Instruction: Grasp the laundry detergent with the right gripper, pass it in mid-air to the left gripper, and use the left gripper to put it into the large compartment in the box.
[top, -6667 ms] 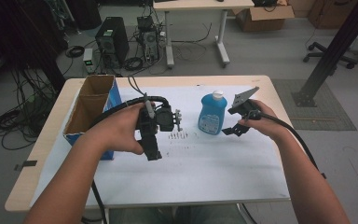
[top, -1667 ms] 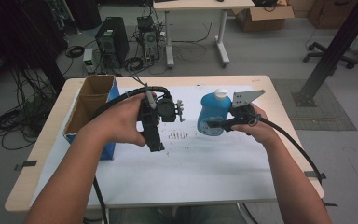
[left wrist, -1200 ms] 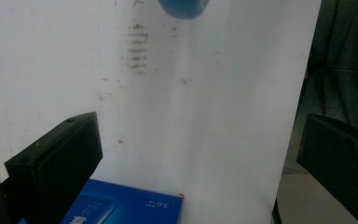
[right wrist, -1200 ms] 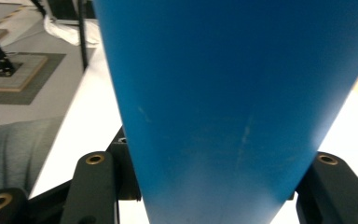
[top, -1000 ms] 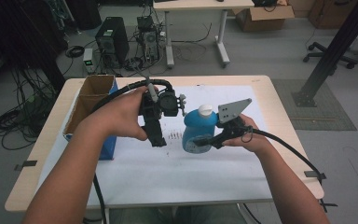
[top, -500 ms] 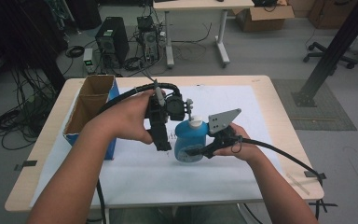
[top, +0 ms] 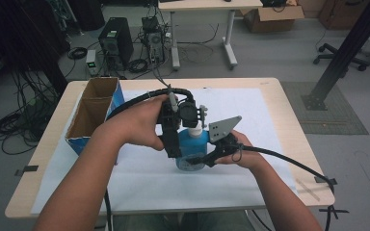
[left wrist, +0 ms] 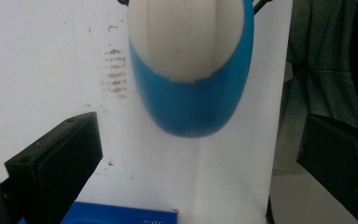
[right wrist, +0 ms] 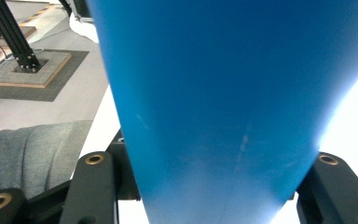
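1 blue bottle [top: 191, 150], white cap [top: 196, 131]

The blue bottle [top: 192, 149], once standing far out on the desk [top: 289, 125], has been brought nearer in the right gripper [top: 207, 159]. The left gripper [top: 192, 113] has come over its white cap.
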A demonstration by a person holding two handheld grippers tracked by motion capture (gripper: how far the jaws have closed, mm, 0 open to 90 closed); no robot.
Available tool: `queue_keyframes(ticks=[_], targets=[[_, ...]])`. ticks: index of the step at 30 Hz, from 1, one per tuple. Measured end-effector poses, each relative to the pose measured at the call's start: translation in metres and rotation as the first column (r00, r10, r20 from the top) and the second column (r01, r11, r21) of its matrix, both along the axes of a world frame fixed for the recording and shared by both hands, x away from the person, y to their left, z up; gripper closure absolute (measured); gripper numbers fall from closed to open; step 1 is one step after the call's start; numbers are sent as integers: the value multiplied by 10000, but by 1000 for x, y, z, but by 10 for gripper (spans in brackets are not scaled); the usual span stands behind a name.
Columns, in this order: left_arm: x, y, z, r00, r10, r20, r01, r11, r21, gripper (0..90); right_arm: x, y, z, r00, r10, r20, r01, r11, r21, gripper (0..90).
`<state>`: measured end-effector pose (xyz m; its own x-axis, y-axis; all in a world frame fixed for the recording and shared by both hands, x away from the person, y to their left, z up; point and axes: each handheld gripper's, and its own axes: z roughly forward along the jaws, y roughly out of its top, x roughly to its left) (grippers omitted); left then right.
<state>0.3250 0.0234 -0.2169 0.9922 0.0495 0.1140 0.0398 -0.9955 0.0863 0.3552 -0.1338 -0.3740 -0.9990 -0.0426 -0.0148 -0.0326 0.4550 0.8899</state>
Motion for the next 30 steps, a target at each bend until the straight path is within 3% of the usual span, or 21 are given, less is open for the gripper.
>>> queue_keyframes(ticks=[30], targets=[[6,-25,-20,9999,-117,-112,123,9982,595,2,-1,9,-9,10000,48,13,-48,10000,-69,436]])
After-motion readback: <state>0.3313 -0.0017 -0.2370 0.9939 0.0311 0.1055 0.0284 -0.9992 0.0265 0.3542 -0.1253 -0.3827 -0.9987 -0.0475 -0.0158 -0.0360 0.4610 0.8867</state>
